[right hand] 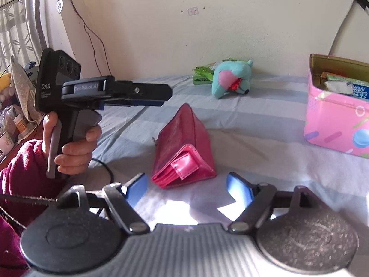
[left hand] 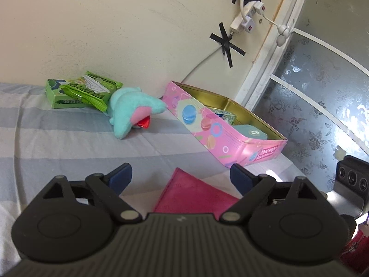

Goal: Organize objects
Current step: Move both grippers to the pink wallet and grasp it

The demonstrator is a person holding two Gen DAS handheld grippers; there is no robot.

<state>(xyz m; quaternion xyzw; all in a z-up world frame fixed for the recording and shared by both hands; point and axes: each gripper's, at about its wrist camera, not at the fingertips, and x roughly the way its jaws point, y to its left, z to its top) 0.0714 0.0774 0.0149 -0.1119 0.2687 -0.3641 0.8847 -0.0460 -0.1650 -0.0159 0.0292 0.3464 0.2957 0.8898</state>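
**Two handheld grippers hovering over a striped bed beside a pink tin**

A grey-and-white striped bedsheet (right hand: 253, 120) is lying against a cream wall (left hand: 138, 34). The pink tin (left hand: 221, 136), reading partly "Mackays"-like script too blurred to confirm, is sitting open. Near it a red wallet (right hand: 184, 147) is lying free between the wide-spread left gripper (left hand: 181, 175) fingers; the right gripper (right hand: 186, 188) is gaping too, empty. Beyond the tin, a teal plush toy (left hand: 131, 113) is touching green packets (left hand: 80, 92). The left handle is reading "DAS".
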